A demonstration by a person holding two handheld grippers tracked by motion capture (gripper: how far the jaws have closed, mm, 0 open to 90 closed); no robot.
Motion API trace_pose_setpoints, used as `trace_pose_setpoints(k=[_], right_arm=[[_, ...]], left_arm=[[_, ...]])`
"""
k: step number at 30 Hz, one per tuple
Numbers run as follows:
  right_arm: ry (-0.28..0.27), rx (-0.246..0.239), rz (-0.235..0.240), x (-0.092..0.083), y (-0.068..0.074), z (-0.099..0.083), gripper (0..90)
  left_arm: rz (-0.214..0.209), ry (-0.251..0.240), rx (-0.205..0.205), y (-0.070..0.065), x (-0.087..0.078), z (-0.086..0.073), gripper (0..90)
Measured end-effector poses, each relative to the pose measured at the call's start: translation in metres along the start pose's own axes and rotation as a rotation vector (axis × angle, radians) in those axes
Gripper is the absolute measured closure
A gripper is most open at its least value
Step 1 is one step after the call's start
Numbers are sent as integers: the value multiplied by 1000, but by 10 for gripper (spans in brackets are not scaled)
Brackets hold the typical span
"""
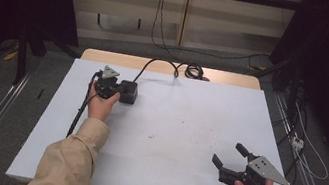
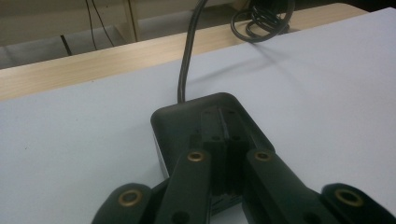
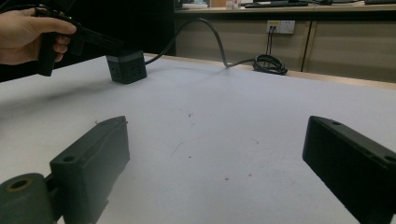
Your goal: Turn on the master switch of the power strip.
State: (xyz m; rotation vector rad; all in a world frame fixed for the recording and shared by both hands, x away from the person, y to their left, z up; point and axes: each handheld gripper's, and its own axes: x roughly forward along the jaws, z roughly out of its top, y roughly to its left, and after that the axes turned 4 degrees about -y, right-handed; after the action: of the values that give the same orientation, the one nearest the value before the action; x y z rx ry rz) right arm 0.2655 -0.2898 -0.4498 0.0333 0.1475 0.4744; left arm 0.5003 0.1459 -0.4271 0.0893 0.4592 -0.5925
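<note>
High view: left gripper (image 1: 119,91), jaws pressed together, rests on the black socket cube (image 1: 128,91), seemingly touching; right gripper (image 1: 231,157) spread over bare table (image 1: 187,126).

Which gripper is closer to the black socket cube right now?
Left. The left gripper rests its shut jaws on top of the black socket cube at the table's far left. The right gripper, jaws open, sits apart at the near right corner.
</note>
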Motion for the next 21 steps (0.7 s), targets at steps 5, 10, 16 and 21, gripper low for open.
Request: trace_pose_setpoints(k=[5, 10, 16, 21], right_arm=[[-2, 5, -2, 0, 0, 0, 65], [-4, -2, 0, 0, 1, 0, 65], [-2, -2, -2, -1, 1, 0, 65], [-4, -1, -5, -3, 1, 0, 65]], left_arm=[[0, 4, -5, 0, 0, 0, 900], [6, 3, 11, -1, 0, 0, 900], [0, 5, -3, 0, 0, 0, 900], [-3, 1, -20, 1, 0, 0, 900]])
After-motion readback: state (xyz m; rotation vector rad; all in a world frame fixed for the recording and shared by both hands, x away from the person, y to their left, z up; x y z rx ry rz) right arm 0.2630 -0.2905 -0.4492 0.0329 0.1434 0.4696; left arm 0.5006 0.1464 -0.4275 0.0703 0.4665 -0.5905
